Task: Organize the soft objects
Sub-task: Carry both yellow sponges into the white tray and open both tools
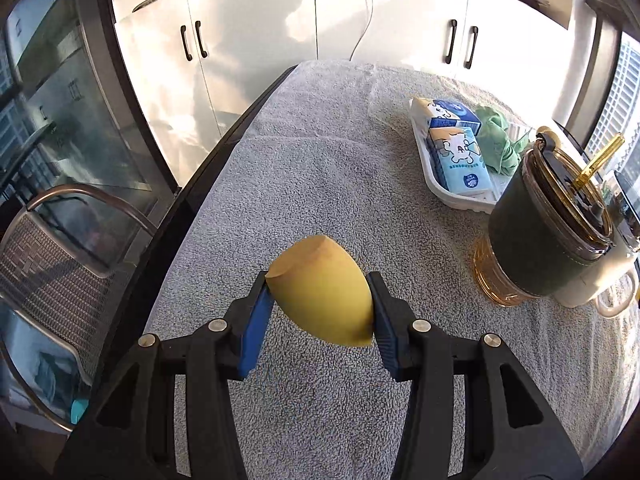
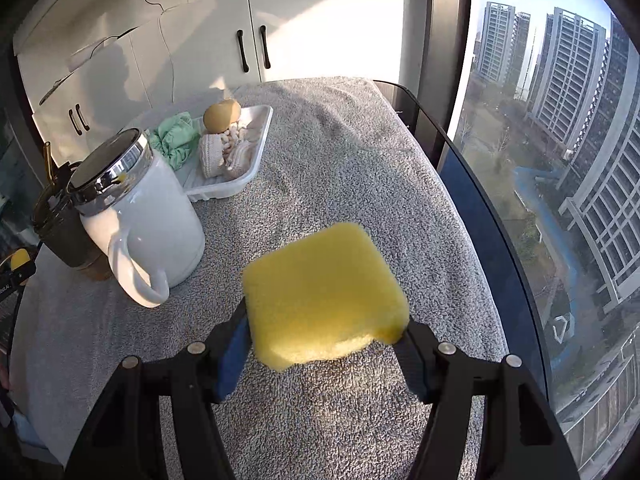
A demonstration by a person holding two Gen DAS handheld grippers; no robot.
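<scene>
Grey towel [image 1: 320,168] covers the whole table; everything sits on it.

White tray [image 2: 230,188] is your collection point: about 1 o'clock in the left view, 11 o'clock in the right view. Already in it: two blue tissue packs [image 1: 456,148], a green cloth [image 1: 496,140], a knitted doll [image 2: 220,148] and a tan egg-shaped sponge [image 2: 221,115] on top of the doll. So judging by that, the sort is well underway.

White jug [image 2: 148,216] with chrome lid and a dark tumbler [image 1: 548,232] with a straw stand together just in front of the tray. They're hard items, not part of the job, but they sit between you and the tray.

Your right gripper [image 2: 324,336] is clamped on a square yellow sponge [image 2: 324,296], held up off the towel at 6 o'clock in its view. Sponge edges bulge over the pads, so the squeeze is firm.

Your left gripper [image 1: 320,312] is clenched on a yellow teardrop sponge [image 1: 324,292], blue pads pressing both sides, also clear of the towel.

What's left, as far as I can see: these two pieces into the tray. No other loose soft items visible on the towel. Come in over or around the jug and tumbler; tray space on the near side looks tight.
</scene>
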